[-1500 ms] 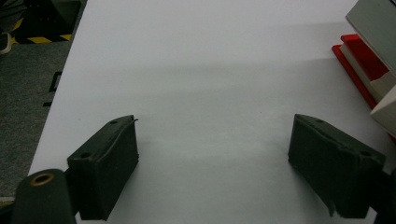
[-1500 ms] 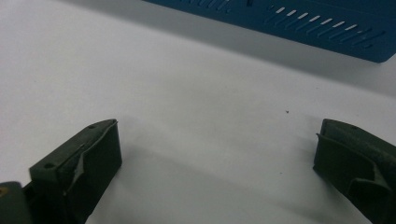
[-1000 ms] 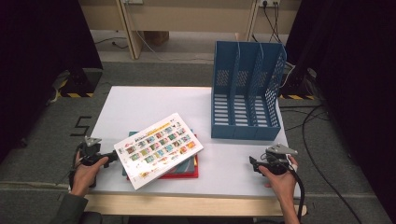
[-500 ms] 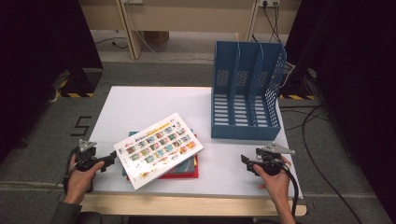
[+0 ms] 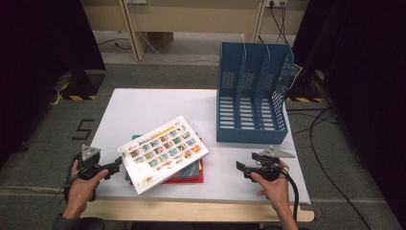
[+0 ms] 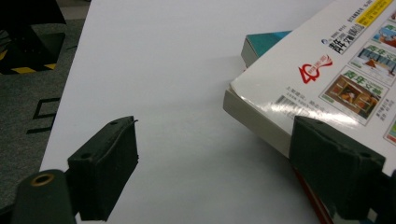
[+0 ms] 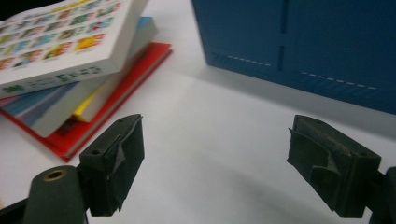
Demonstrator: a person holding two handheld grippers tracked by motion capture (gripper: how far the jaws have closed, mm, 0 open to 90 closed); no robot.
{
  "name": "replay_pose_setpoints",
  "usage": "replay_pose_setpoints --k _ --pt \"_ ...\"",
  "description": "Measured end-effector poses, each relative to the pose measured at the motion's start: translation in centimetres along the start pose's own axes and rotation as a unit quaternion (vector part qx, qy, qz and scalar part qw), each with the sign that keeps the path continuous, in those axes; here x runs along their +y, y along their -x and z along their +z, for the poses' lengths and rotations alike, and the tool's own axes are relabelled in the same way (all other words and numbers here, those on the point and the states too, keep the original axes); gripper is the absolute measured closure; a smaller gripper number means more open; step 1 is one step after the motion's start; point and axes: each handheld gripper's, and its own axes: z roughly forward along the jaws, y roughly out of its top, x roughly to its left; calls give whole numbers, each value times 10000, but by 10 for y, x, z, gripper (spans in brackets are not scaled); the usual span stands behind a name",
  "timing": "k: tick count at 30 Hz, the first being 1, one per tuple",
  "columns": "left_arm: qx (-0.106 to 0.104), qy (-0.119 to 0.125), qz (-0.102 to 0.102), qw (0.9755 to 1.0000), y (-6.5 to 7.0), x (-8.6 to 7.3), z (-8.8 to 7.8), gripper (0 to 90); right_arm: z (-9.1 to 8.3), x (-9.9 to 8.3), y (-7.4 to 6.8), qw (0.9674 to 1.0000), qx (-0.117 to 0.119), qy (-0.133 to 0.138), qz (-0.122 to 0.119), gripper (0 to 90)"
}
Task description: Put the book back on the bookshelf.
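A stack of books lies at the table's front middle. Its top one is a white book with small colour pictures; under it are a teal book and a red book. My left gripper is open at the white book's left corner; its pads press on nothing. My right gripper points left at the stack over bare table. Its jaws have just been opening, with nothing between them.
A blue three-slot file rack stands upright at the back right of the white table, just beyond my right gripper. Cables lie on the floor to the right. The table's front edge is close under both hands.
My right gripper has moved left toward the book stack. My left gripper has drawn slightly back toward the front left. The books have not moved.
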Motion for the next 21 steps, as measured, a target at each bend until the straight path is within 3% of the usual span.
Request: replay_pose_setpoints --k 2,7,11,15,18,21 --pt "35 -39 -1 10000 -1 2 4 139 3 2 -5 9999 103 16 -68 216" --pt "113 -61 -60 9999 -3 10 17 140 13 9 -18 9982 585 121 38 241" --pt "217 -101 -10 9997 -1 18 29 159 21 18 -29 9979 621 85 -133 235" --pt "295 -153 53 9994 1 26 42 198 33 25 -36 9974 705 19 -138 230" --pt "358 -225 79 9991 4 31 54 273 45 30 -40 9977 654 -157 -121 237" --pt "370 -288 134 9988 9 34 65 349 56 34 -43 9966 810 -169 -28 247"
